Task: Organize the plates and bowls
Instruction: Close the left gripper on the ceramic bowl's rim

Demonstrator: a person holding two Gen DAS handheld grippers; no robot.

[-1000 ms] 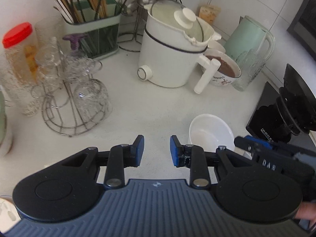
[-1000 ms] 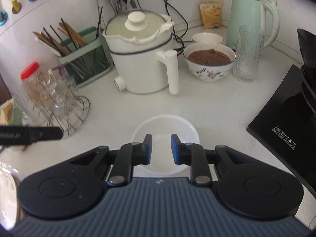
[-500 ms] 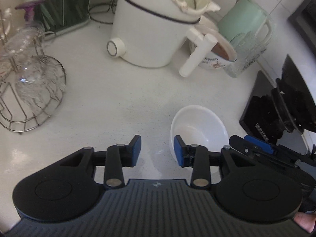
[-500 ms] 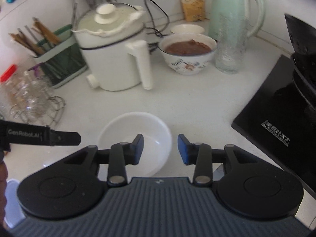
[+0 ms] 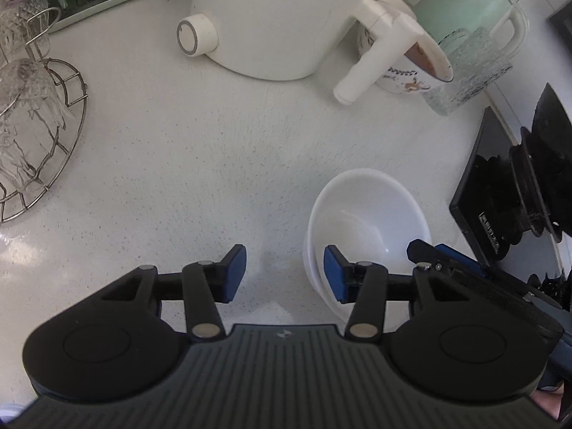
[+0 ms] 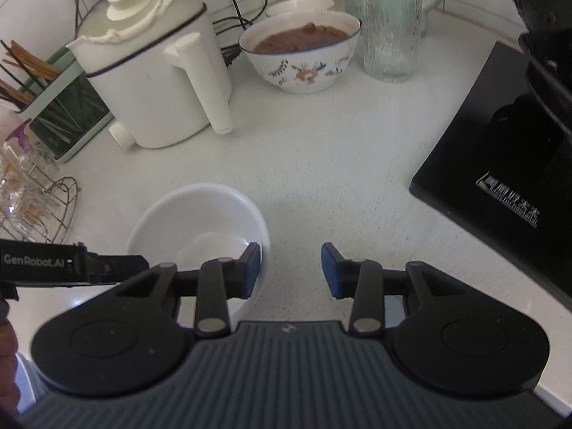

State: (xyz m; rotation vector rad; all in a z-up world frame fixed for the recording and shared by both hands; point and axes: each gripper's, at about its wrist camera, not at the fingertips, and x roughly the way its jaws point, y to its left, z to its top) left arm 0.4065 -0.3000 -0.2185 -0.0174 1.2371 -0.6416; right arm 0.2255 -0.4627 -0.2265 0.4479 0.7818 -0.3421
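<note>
An empty white bowl (image 5: 371, 214) sits on the white counter (image 5: 200, 150); it also shows in the right wrist view (image 6: 196, 218). My left gripper (image 5: 284, 273) is open, with its right finger inside the bowl's left rim and its left finger outside. My right gripper (image 6: 289, 270) is open, with its left finger inside the bowl's right rim and its right finger over bare counter. A patterned bowl (image 6: 304, 53) of brown food stands at the back, with a small white bowl (image 6: 300, 6) behind it.
A white electric pot (image 6: 153, 75) with a long handle stands behind the bowl. A ribbed glass (image 6: 391, 25) and a green kettle (image 5: 468, 7) are at the back right. A black stove (image 6: 497, 150) is right. A wire rack of glasses (image 5: 32, 118) is left.
Both grippers opened wider and moved lower and closer to the white bowl. The left one came to straddle its left rim, the right one its right rim.
</note>
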